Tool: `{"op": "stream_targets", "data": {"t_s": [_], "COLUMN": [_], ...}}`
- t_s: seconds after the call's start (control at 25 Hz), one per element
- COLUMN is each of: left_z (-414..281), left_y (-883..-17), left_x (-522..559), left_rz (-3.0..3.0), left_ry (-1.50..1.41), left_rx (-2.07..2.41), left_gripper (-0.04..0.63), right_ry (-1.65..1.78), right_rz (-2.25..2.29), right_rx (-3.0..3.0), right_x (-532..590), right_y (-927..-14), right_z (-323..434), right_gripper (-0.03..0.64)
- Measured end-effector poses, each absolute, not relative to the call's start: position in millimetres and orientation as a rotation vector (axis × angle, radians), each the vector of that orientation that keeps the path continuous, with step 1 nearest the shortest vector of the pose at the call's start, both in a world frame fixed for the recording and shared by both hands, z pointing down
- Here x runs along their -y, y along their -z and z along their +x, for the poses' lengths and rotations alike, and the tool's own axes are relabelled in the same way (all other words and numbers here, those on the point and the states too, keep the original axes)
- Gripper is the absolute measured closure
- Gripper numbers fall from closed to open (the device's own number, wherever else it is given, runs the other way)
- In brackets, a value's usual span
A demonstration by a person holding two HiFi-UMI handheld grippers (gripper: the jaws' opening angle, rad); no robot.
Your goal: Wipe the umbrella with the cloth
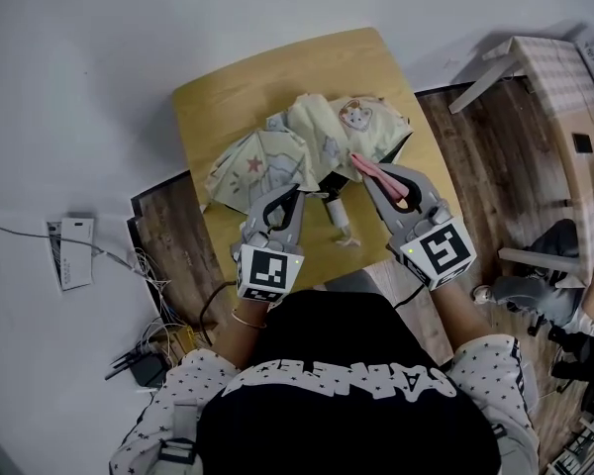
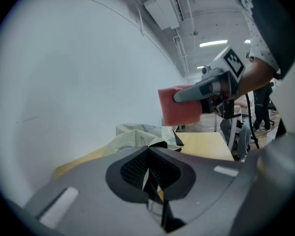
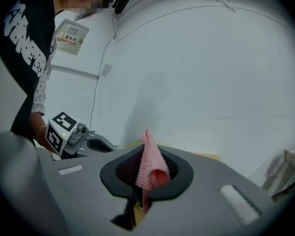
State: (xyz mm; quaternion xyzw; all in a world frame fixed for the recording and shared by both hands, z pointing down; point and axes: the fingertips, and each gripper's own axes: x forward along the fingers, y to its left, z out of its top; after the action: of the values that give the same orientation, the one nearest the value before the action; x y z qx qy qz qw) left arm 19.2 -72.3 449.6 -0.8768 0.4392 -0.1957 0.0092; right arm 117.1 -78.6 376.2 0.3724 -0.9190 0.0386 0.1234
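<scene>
Looking down from your head, you had the umbrella [image 1: 277,151] lying folded and crumpled on the wooden worktop [image 1: 218,87]. Its long side ran across in front of you, from low on your left to higher on your right. Your left gripper [image 1: 289,194] sat at the near edge of the umbrella. Your right gripper [image 1: 384,178] was just beside the umbrella's right part, and the pink cloth [image 1: 371,169] stuck out of it toward the fabric. I could not tell if the cloth touched the umbrella yet.

In the left gripper view, your left gripper [image 2: 148,168] had its jaws pressed together. A thin pale strip showed between the pads, so I think it pinched a bit of the umbrella [image 2: 137,134]. The rest of the umbrella lay right in front of it. The cloth [image 2: 179,112] hung higher up and to the right, held by your right gripper [image 2: 206,88].

In the right gripper view, your right gripper [image 3: 146,173] held the cloth [image 3: 150,163] tight, and the cloth stood up between the jaws. Your left gripper [image 3: 101,144] was off to its left.

The hand with the cloth was the right one, and the umbrella lay ahead of it and to its left. I think the wipe would need to go that way, along the umbrella's long side.
</scene>
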Motion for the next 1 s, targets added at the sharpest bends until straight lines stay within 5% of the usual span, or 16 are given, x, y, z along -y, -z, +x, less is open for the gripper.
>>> {"op": "stream_targets", "data": {"t_s": [1.0], "left_z": [-128.3], "left_y": [-427.2], "left_x": [62.4], "left_rz": [-2.907], "left_ry": [0.041], "left_rx": [-1.712], "left_gripper": [0.594], "right_ry": [-0.109], "right_rz": [1.022], "right_rx": [2.815], "right_x": [126.0], "right_y": [-368.2], "right_z": [-21.3], "right_gripper": [0.583]}}
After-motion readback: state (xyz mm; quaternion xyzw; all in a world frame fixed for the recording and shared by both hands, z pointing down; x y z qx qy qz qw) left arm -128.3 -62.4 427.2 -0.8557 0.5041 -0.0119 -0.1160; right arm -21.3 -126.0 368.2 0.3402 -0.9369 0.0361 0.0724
